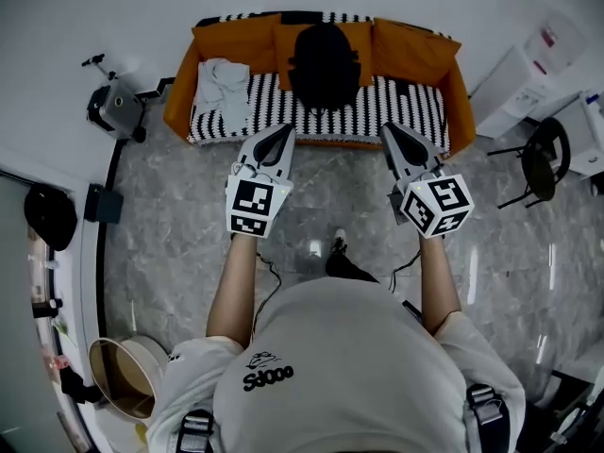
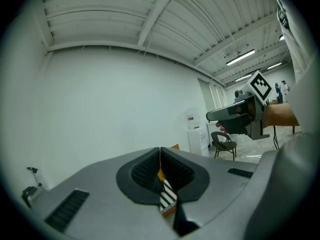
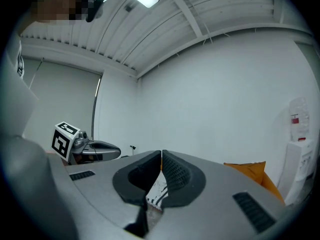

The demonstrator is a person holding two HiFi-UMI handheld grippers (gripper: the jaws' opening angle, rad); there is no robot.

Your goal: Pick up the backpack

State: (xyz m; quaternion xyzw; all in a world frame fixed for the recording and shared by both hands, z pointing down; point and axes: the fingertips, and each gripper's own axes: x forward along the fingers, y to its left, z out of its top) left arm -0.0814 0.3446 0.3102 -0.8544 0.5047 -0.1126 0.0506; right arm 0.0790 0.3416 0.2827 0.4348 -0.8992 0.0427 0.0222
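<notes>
A black backpack (image 1: 324, 64) stands upright on the orange sofa (image 1: 236, 41), in the middle of its black-and-white patterned seat. My left gripper (image 1: 284, 130) points at the sofa's front edge, just left of the backpack, jaws shut and empty. My right gripper (image 1: 388, 128) points at the front edge to the backpack's right, also shut and empty. In the left gripper view the left gripper (image 2: 160, 151) has its tips together, and the right gripper (image 2: 209, 116) shows at the right. In the right gripper view the right gripper (image 3: 161, 155) is closed too; the backpack is hidden there.
A folded light cloth (image 1: 223, 85) lies on the sofa's left end. A grey machine (image 1: 115, 108) stands left of the sofa, a white cabinet (image 1: 517, 78) and a black chair (image 1: 543, 159) to its right. A round bin (image 1: 123, 376) is at the lower left on the marble floor.
</notes>
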